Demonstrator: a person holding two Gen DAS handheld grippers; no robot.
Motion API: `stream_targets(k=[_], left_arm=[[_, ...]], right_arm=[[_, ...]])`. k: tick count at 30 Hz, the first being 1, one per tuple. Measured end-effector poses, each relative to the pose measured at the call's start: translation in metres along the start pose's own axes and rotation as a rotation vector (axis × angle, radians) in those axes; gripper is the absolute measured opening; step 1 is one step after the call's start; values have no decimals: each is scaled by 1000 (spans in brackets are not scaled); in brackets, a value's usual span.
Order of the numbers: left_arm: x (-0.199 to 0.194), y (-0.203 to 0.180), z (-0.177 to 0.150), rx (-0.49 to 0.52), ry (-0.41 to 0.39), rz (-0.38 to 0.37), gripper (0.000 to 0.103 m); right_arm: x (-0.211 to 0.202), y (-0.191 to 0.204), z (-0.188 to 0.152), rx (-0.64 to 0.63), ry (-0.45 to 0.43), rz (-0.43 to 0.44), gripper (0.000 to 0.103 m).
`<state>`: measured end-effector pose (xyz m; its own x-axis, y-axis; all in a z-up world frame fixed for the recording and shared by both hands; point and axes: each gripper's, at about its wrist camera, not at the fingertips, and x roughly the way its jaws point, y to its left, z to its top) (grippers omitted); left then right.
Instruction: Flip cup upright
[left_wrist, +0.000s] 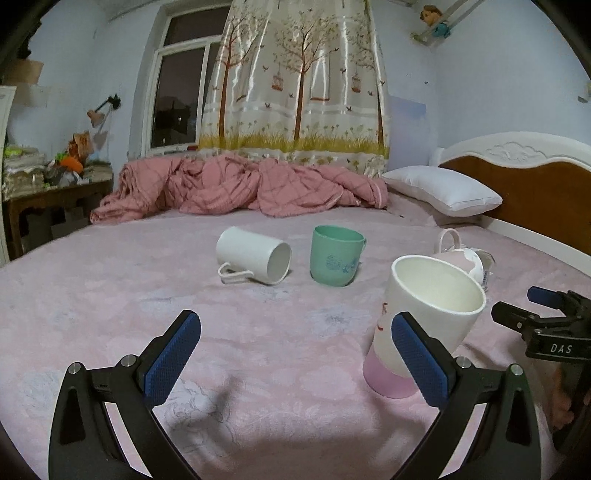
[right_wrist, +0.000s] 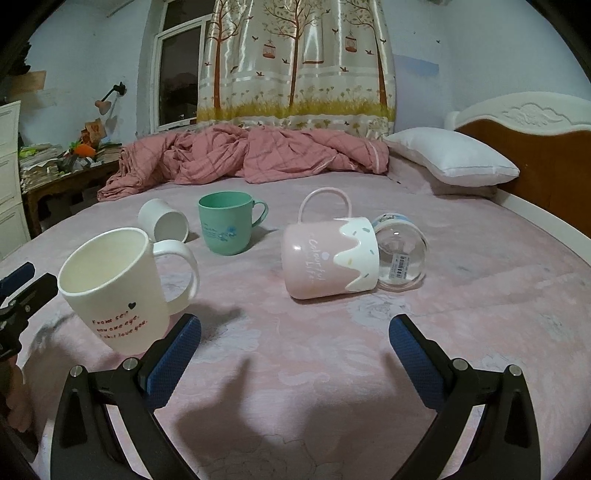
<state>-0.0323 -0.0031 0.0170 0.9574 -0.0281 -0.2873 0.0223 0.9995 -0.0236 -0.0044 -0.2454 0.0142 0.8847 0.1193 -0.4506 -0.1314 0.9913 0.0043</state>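
Note:
A white mug with a pink base and red lettering (left_wrist: 424, 317) (right_wrist: 122, 291) stands upright on the pink bedsheet, mouth up. My left gripper (left_wrist: 295, 354) is open and empty; its right finger passes in front of this mug. My right gripper (right_wrist: 295, 350) is open and empty, the mug just beyond its left finger. A pink and white mug (right_wrist: 328, 258) (left_wrist: 461, 254) lies on its side, handle up. A plain white mug (left_wrist: 255, 254) (right_wrist: 164, 219) lies on its side. A green mug (left_wrist: 336, 254) (right_wrist: 225, 227) stands upright.
A clear glass jar (right_wrist: 400, 256) lies on its side against the pink and white mug. A crumpled pink quilt (left_wrist: 240, 188) and a white pillow (left_wrist: 443, 194) lie at the back of the bed. The wooden headboard (left_wrist: 535, 195) is at right, a cluttered side table (left_wrist: 51, 184) at left.

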Motion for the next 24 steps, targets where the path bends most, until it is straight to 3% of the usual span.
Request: stream_targets(k=[4, 24], left_arm=[[-7, -7, -2, 28, -34, 2, 103], [-6, -1, -4, -29, -11, 37, 103]], right_arm=[[1, 1, 0, -6, 4, 4, 103], [0, 3, 0, -14, 2, 6, 103]])
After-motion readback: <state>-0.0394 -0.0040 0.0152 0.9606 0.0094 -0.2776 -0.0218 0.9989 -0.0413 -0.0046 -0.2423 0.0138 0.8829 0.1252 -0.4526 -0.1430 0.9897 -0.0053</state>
